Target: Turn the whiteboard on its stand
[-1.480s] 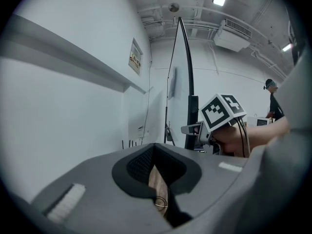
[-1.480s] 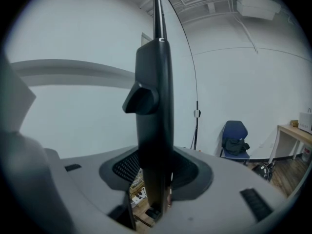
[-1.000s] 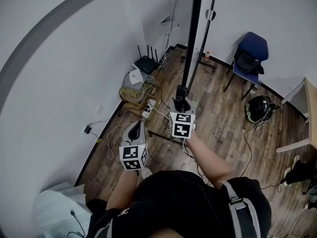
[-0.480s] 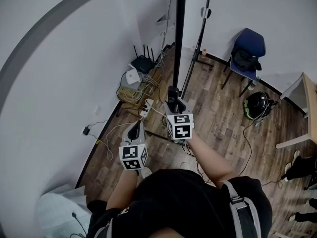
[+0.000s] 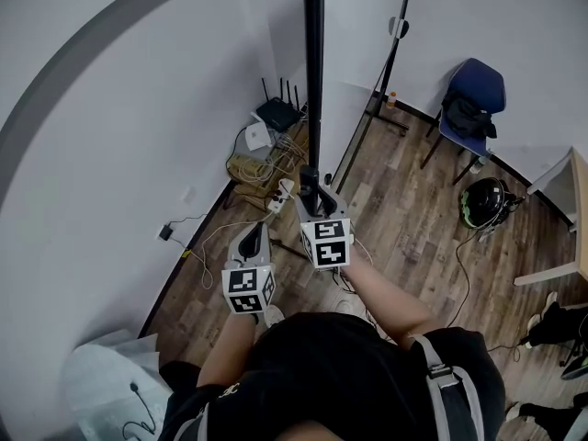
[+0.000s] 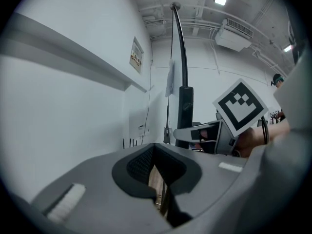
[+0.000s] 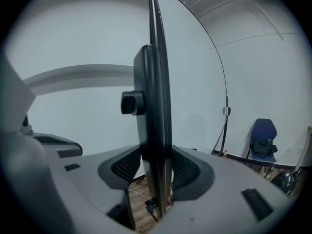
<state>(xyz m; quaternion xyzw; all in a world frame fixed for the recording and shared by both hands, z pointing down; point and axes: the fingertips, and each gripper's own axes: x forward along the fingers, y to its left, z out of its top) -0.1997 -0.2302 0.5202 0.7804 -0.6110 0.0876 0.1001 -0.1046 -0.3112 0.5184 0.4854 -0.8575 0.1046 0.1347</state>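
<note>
The whiteboard (image 5: 354,72) stands upright on its stand, and its black near edge (image 5: 313,62) faces me edge-on. My right gripper (image 5: 312,186) is shut on that edge low down. In the right gripper view the dark frame (image 7: 155,106) with a round knob (image 7: 131,103) fills the gap between the pads (image 7: 127,165), and the white board face (image 7: 195,82) stretches away to the right. My left gripper (image 5: 250,239) hangs lower and to the left, apart from the board. Its jaws are shut with nothing between them in the left gripper view, where the right gripper (image 6: 204,136) shows at the frame.
A white wall (image 5: 110,136) with a grey band runs close on the left. A router (image 5: 276,113), cables and a power strip (image 5: 281,194) lie at its foot. A blue chair (image 5: 469,99), a helmet (image 5: 484,202) and a table corner (image 5: 574,186) stand to the right.
The board's near edge has swung to the left in the head view, with my right gripper on it. More of the white face shows. The left gripper has stayed put.
</note>
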